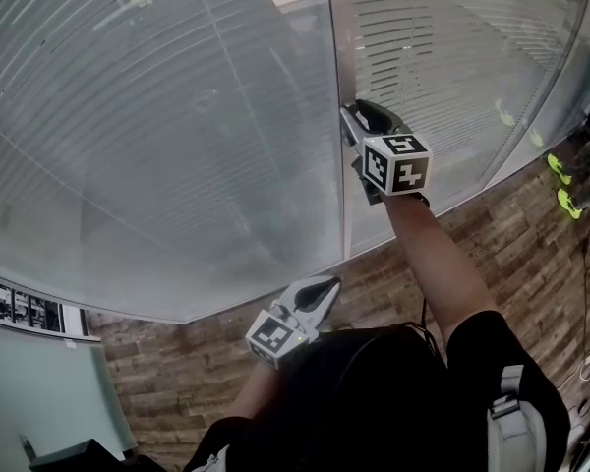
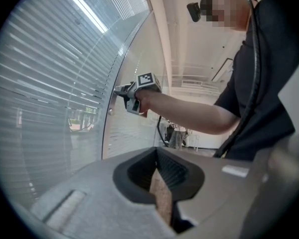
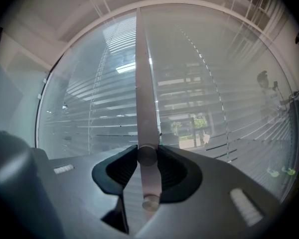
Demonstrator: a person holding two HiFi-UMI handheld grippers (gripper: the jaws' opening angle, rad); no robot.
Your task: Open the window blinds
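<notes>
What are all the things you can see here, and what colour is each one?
Window blinds: two sets, pale grey slats, behind the glass left and right of the post.
Metal post: one, silver, upright between the two panes.
Knob: one, silver, on the post.
Floor: brown wood boards, below the glass.
Small bright things: a few, yellow-green, low at the right; too small to tell what they are.
Right claw: one, grey with a black-and-white marker cube, closed on the knob.
Left claw: one, grey with a marker cube, held low near the person's body, shut and empty.
</notes>
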